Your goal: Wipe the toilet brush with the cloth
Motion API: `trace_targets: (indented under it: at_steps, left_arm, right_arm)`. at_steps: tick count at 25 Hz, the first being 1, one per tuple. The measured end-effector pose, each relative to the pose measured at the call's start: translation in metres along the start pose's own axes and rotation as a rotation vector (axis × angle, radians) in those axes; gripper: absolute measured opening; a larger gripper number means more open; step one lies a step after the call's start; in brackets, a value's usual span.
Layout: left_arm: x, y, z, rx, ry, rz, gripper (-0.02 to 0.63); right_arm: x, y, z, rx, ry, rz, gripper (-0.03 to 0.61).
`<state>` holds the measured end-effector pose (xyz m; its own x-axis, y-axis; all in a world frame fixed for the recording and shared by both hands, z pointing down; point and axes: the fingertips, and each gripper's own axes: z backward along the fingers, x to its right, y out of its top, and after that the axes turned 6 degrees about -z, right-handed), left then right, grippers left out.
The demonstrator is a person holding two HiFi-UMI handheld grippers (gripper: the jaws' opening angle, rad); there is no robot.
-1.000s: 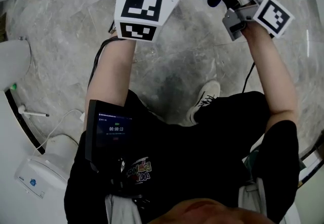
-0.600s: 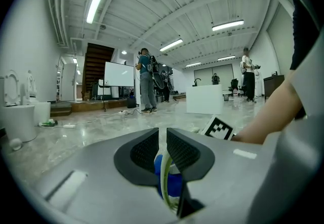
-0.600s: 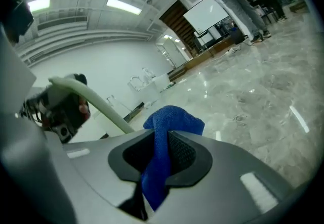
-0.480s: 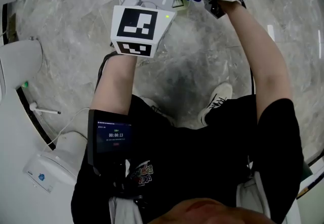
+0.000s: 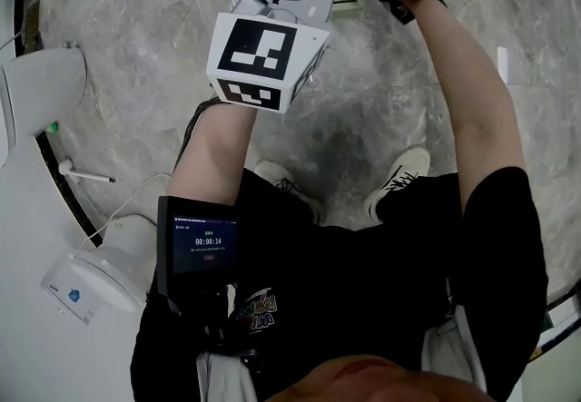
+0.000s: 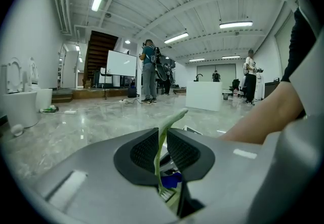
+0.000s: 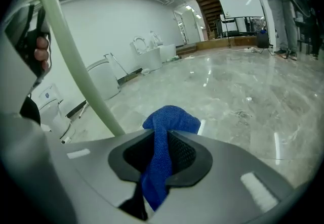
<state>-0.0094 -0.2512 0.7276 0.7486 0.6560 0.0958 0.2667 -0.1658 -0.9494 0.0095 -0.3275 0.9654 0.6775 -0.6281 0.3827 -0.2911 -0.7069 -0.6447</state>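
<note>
The toilet brush (image 6: 169, 121), one only, is a thin pale green piece, probably light, stiff and a little slick, best held by its handle. The left gripper (image 6: 161, 139) is clamped on it, up above the floor. The one soft blue cloth (image 7: 169, 119) is pinched in the right gripper (image 7: 161, 153), near the handle.

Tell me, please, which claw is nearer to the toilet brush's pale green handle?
Left. The left claw is shut on the pale green handle. The right claw, shut on the blue cloth, is close beside the handle, with no contact visible.
</note>
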Motion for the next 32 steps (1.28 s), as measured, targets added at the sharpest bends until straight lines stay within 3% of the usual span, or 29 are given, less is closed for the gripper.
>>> trace_targets:
  at_steps: [10,19,25,32]
  left_arm:
    - [-0.006,0.009,-0.005,0.037,0.0,0.02,0.052]
    - [-0.006,0.011,-0.009,0.045,0.008,0.036,0.052]
    - [-0.004,0.008,-0.008,0.045,0.003,0.031,0.052]
    - [-0.004,0.006,-0.011,0.036,0.002,0.033,0.052]
  right_arm:
    - [-0.044,0.071,0.112,0.269,0.225,-0.123,0.072]
    - [-0.065,0.09,0.218,0.45,0.267,-0.094,0.072]
    - [-0.084,0.039,0.244,0.383,0.286,-0.077,0.072]
    - [-0.121,0.009,0.202,0.256,0.361,-0.108,0.072]
